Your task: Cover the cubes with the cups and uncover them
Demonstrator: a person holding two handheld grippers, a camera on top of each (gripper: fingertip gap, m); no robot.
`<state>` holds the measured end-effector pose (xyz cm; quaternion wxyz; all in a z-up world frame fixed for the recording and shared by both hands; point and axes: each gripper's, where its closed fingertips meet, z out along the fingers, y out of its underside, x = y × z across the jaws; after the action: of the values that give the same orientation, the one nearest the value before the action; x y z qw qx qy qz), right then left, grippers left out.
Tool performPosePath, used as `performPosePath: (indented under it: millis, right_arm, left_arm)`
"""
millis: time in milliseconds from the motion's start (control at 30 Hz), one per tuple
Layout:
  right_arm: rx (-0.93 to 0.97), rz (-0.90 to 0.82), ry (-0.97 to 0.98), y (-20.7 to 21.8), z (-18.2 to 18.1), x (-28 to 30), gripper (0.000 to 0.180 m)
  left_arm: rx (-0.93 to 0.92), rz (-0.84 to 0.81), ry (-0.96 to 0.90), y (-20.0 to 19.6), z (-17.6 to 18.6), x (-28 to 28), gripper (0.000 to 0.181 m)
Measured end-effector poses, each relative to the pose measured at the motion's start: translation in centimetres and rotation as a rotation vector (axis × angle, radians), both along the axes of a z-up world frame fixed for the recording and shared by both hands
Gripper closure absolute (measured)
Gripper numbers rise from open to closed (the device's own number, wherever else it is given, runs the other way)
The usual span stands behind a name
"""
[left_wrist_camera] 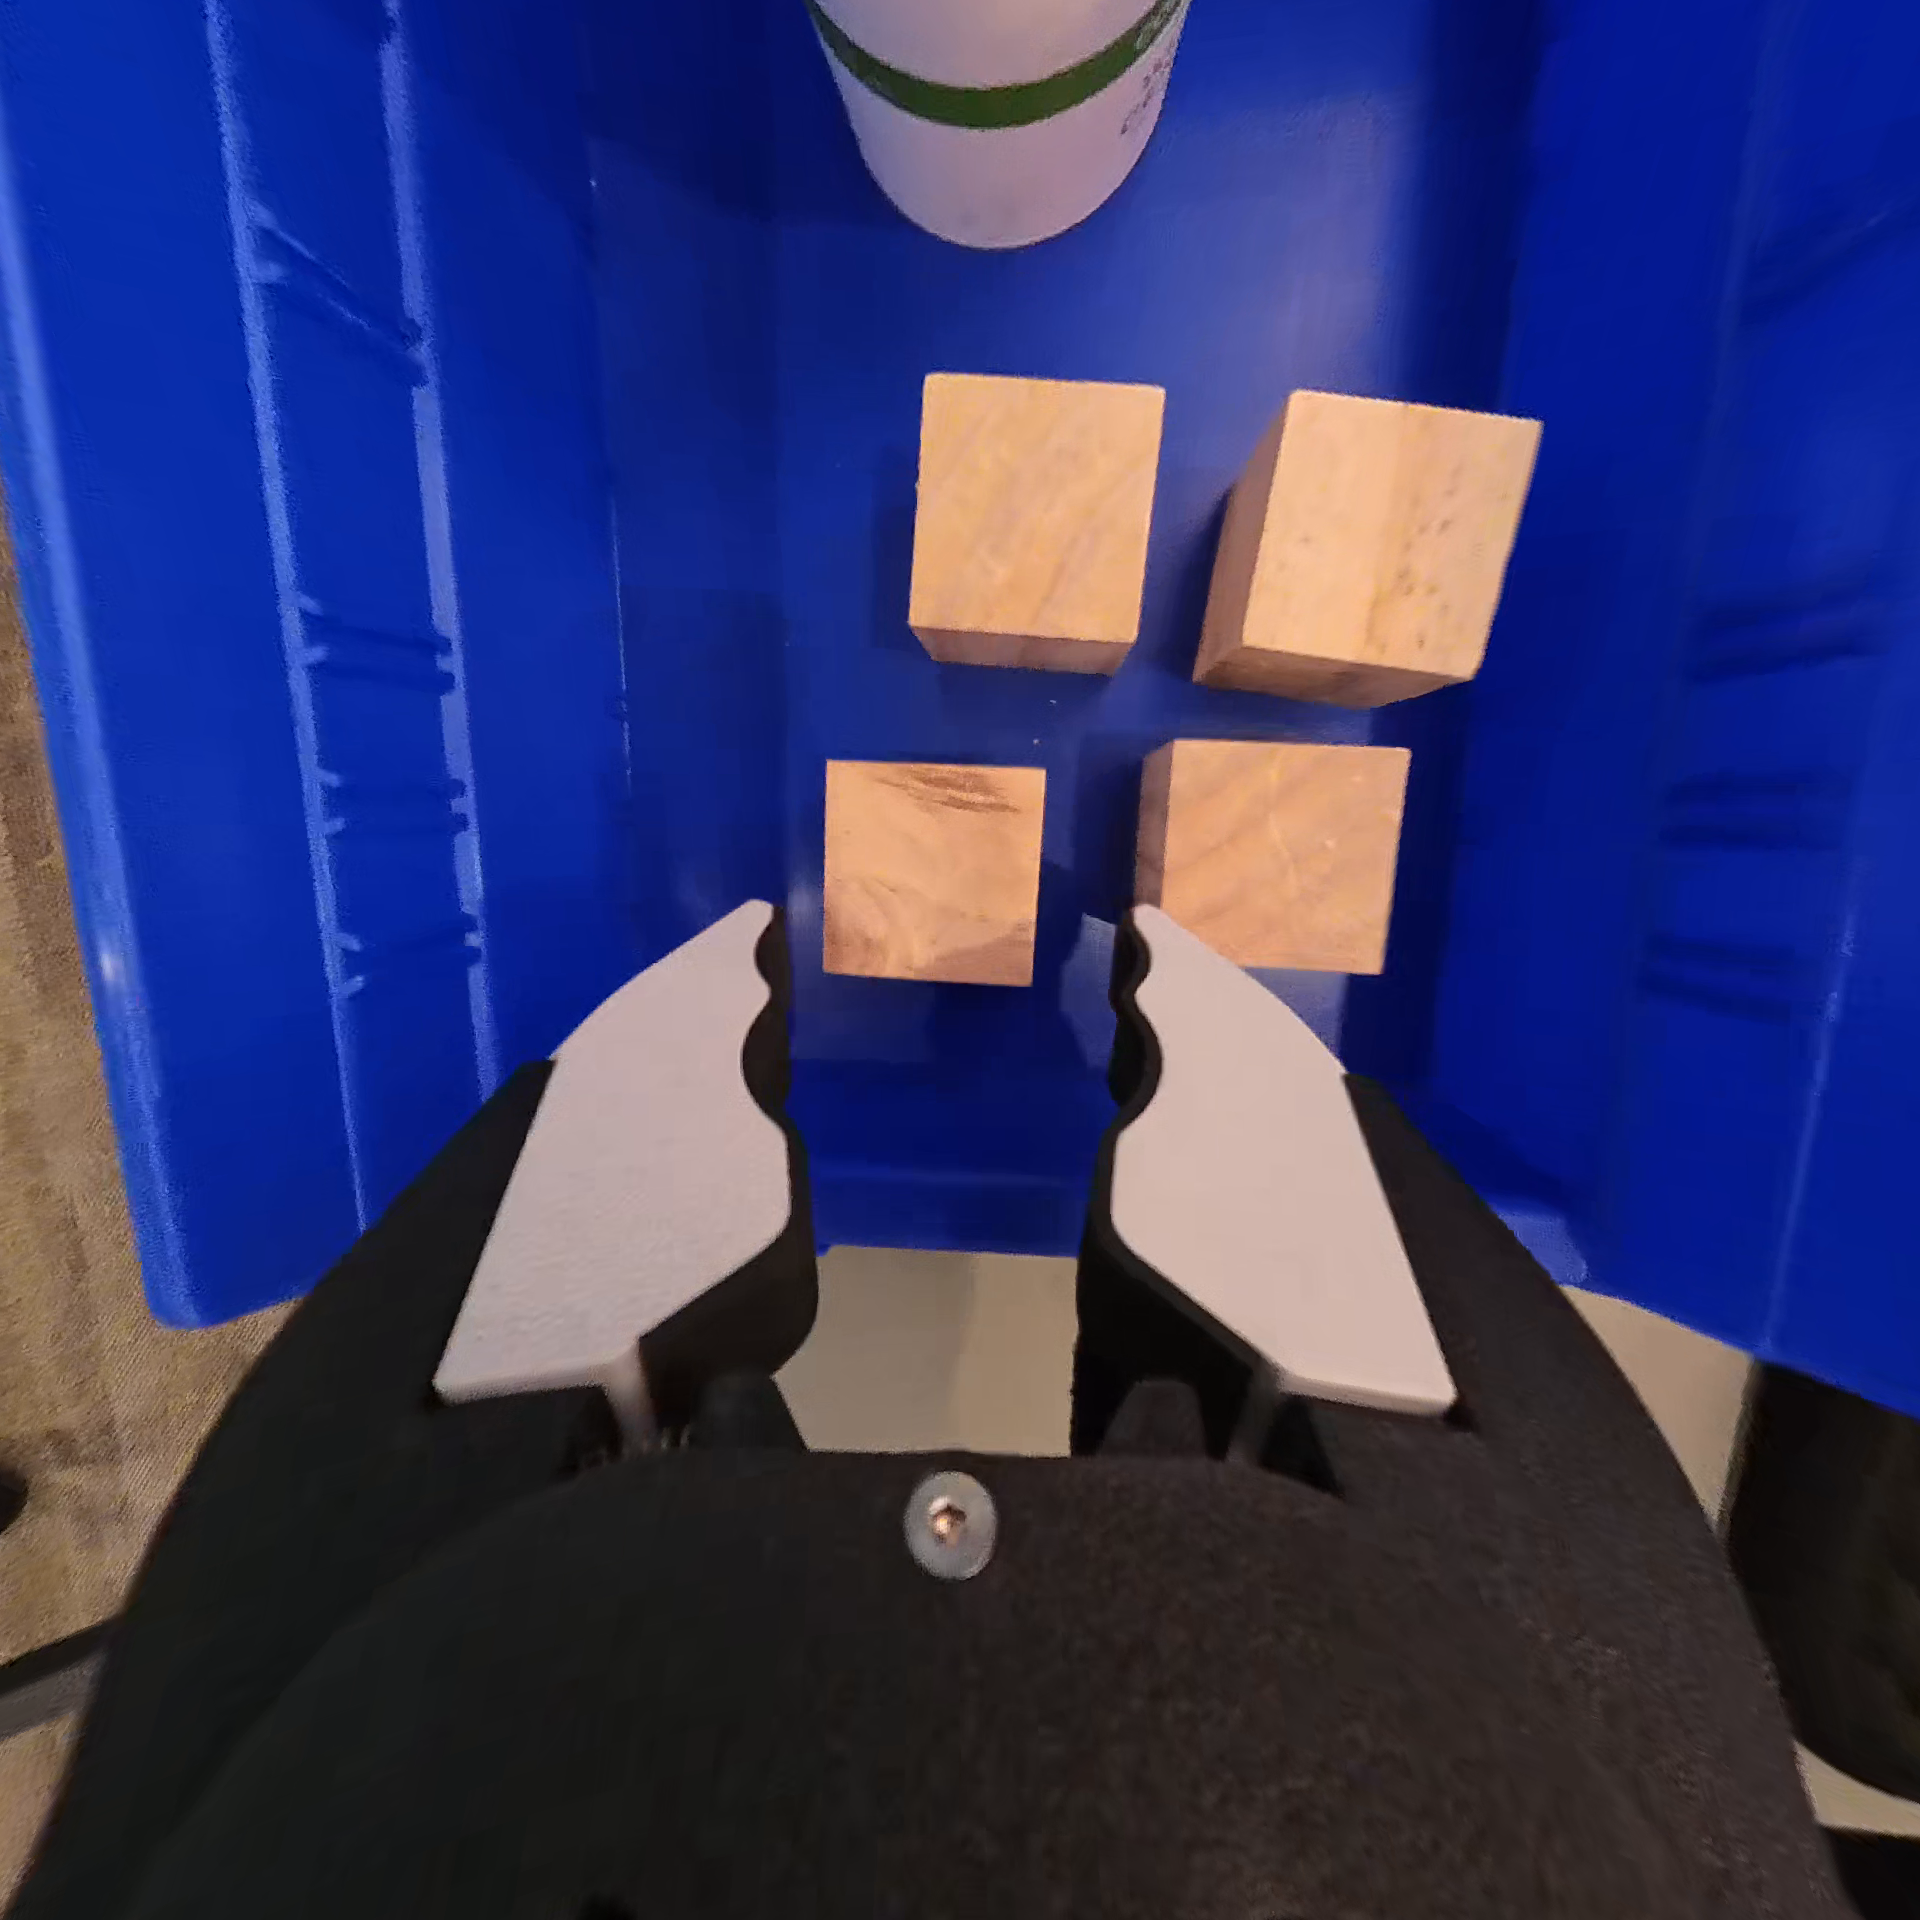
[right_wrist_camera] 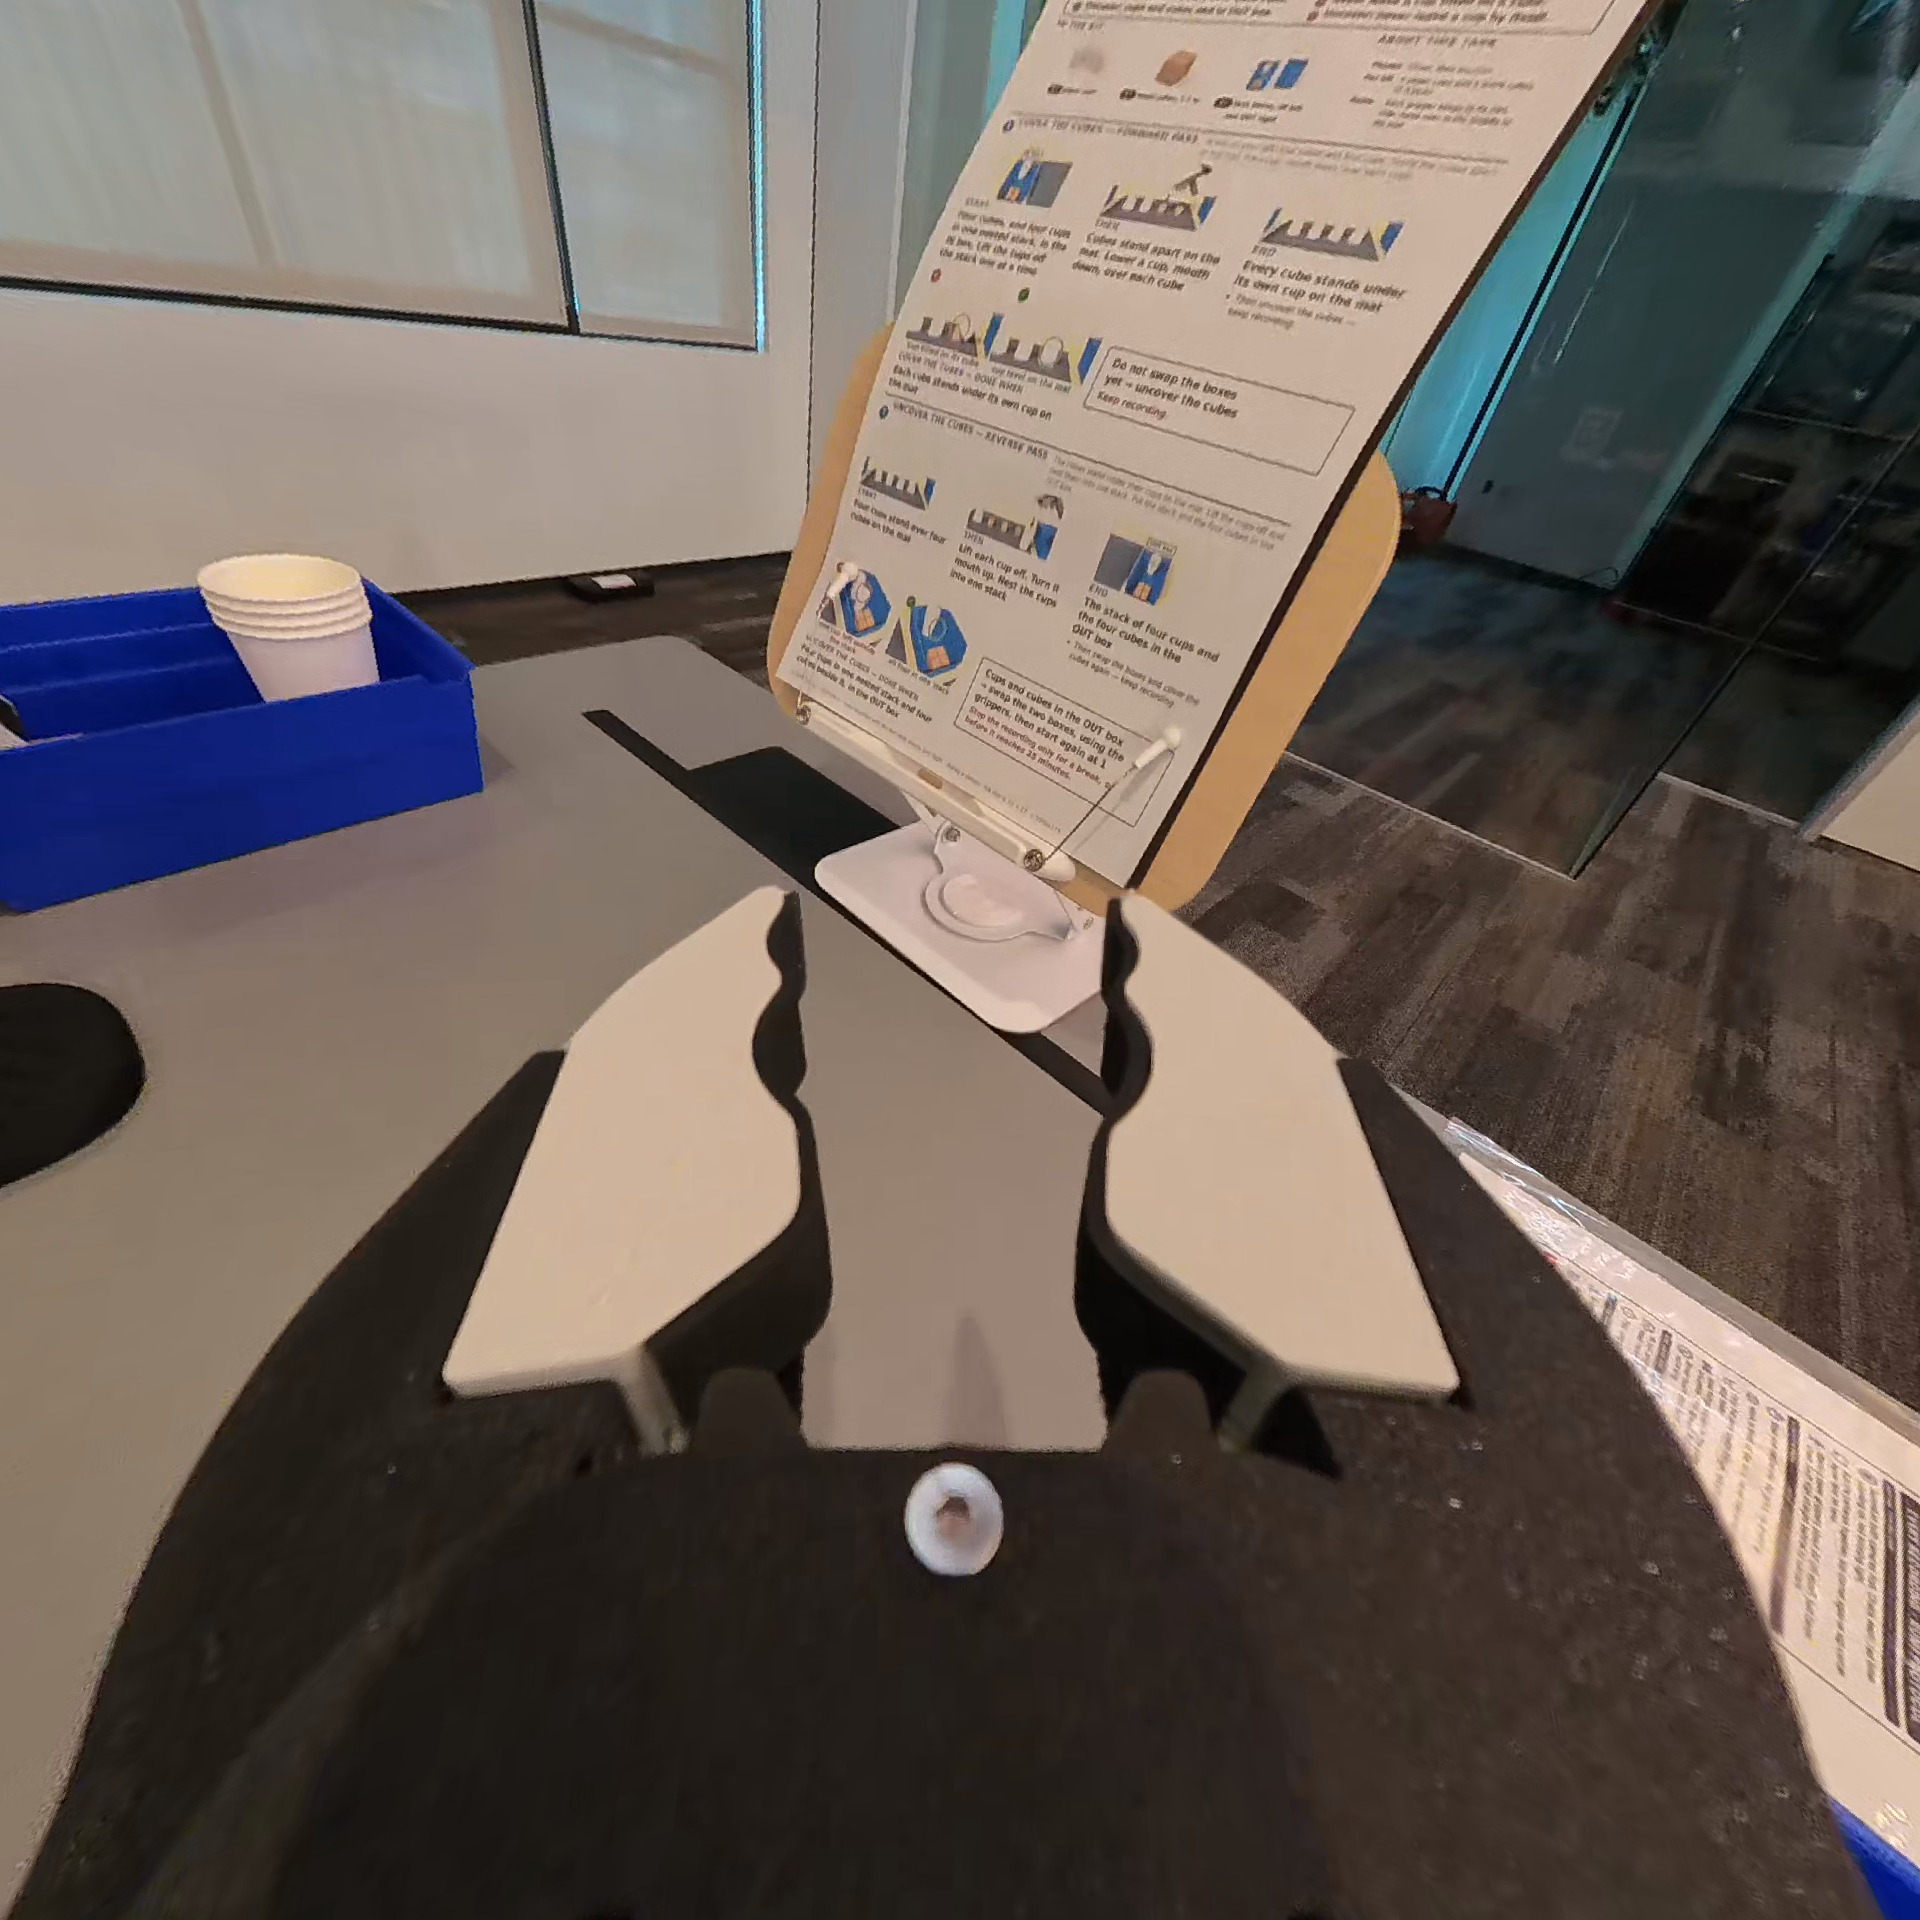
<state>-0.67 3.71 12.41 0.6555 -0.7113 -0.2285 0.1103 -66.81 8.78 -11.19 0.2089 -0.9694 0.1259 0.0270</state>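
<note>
While our left gripper (left_wrist_camera: 951,920) hangs open over four cubes (left_wrist_camera: 1039,525) mid-frame, our right gripper (right_wrist_camera: 951,914) gapes, empty.

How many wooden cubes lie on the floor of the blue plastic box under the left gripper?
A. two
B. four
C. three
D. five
B: the left wrist view shows four light wooden cubes in a two-by-two group on the floor of the blue plastic box, none covered by a cup.

We note a bright blue bin (left_wrist_camera: 520,520) with four pale tan wooden cubes (left_wrist_camera: 1034,525), grain streaked brown. Top centre, a white cup (left_wrist_camera: 987,156) with a green band. Gripper fingers (left_wrist_camera: 644,1143) light grey over black. Right view: grey table (right_wrist_camera: 312,1039), white cup stack (right_wrist_camera: 291,623).
</note>
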Motion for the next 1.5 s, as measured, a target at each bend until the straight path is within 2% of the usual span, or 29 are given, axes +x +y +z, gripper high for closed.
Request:
performPosePath:
  millis: [400,667,833,1000,1133,1233,1333,1500]
  right_arm:
    - [-0.021,-0.029,-0.091,0.2,-1.0,0.4,0.126]
    - [-0.03,-0.024,-0.061,0.3,-1.3,1.3,0.129]
    - [-0.03,-0.051,-0.062,0.2,-1.5,2.3,0.13]
    - [-0.041,-0.11,-0.087,-0.4,-1.7,4.2,0.131]
    - [-0.072,-0.114,-0.103,-1.4,-2.1,5.3,0.134]
    - [-0.125,-0.141,-0.115,-1.9,-2.9,6.5,0.136]
    - [-0.177,-0.171,-0.167,-2.4,-4.1,7.8,0.137]
    - [-0.203,-0.191,-0.219,-4.0,-5.0,9.4,0.138]
  left_arm:
    - [-0.148,0.029,0.027,0.7,-1.8,-0.5,0.136]
    - [-0.104,0.024,0.048,0.9,-1.4,-0.9,0.137]
    - [-0.036,0.025,0.065,0.5,0.9,-1.4,0.137]
    - [0.088,-0.032,0.086,0.2,6.9,0.3,0.137]
    - [0.2,-0.17,0.035,0.4,11.7,6.0,0.137]
    - [0.24,-0.336,-0.029,0.3,13.2,13.7,0.137]
    - [0.253,-0.584,-0.089,-0.6,12.7,23.8,0.137]
    - [0.238,-0.969,-0.162,-3.3,9.1,41.3,0.137]
